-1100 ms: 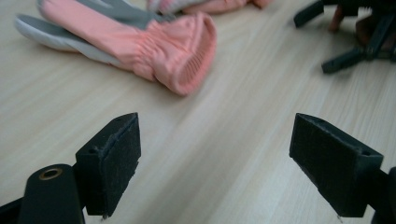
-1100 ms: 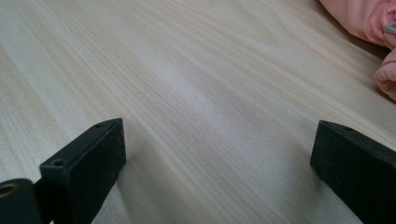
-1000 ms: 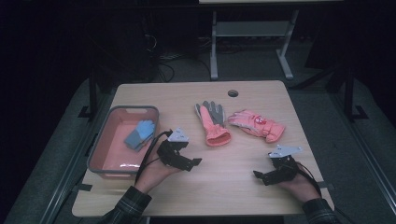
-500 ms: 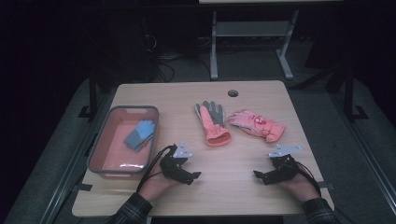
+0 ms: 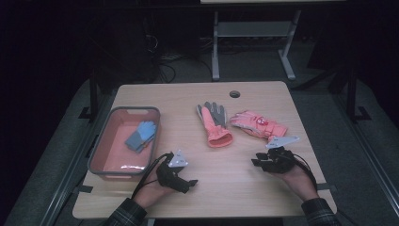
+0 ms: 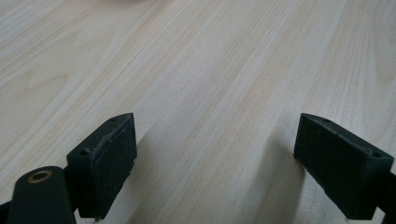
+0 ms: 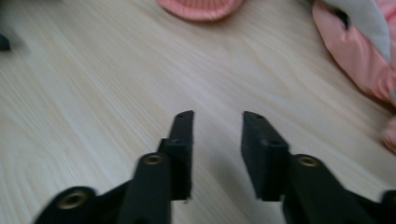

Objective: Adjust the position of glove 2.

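The grey-and-orange glove (image 5: 214,123) lies lengthwise, fingers pointing away, cuff nearest.

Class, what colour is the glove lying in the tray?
Blue glove, clearest in the high view.

Pale wood-grain table (image 5: 235,188) with smooth matt top, knitted cloth glove (image 5: 215,125) with ribbed pink cuff, padded pink fabric glove (image 5: 256,125), glossy plastic tub (image 5: 106,162), matt black jaws with brass-coloured rivets.
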Demonstrator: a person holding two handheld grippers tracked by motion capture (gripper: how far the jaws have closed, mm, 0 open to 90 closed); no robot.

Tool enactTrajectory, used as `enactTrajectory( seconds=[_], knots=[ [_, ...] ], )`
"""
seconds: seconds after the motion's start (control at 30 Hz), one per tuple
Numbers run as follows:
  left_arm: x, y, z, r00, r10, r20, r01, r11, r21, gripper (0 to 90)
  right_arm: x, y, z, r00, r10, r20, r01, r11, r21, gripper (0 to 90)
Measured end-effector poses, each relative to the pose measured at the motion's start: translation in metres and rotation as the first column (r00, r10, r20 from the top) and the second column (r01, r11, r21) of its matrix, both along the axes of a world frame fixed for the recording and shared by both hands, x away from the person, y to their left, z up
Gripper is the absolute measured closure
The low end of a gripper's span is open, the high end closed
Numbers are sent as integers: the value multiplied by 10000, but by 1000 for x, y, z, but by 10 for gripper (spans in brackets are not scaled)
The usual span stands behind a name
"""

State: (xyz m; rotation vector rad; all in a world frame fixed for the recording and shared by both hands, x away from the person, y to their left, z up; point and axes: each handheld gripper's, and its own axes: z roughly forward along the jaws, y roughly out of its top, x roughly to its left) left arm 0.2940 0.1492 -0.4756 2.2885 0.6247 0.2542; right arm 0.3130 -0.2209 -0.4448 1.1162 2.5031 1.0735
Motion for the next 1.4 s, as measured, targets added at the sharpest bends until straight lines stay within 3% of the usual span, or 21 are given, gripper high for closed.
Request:
enactTrajectory(
  seconds=[0.17, 0.37, 0.93, 1.23, 1.4],
  knots=[
    [-1, 2, -2, 9998, -126, 164, 129, 9997, -191, 125, 12, 13, 9, 9999, 110, 74, -111, 9999, 127, 897],
    [-2, 2, -2, 9999, -116, 90, 118, 9998, -188, 125, 32, 29, 19, 9993, 334, 174, -343, 9981, 513, 898],
    [-1, 2, -2, 9997, -209, 81, 211, 9996, -200, 122, 88, 66, 35, 9962, 784, 390, -808, 9946, 653, 900],
    [0, 2, -2, 9997, -225, 63, 226, 9996, -154, 122, 108, 93, 29, 9952, 922, 333, -941, 9939, 583, 900],
    [0, 2, -2, 9997, -227, 80, 229, 9996, -182, 122, 113, 97, 24, 9953, 942, 230, -954, 9939, 551, 900]
  ],
)
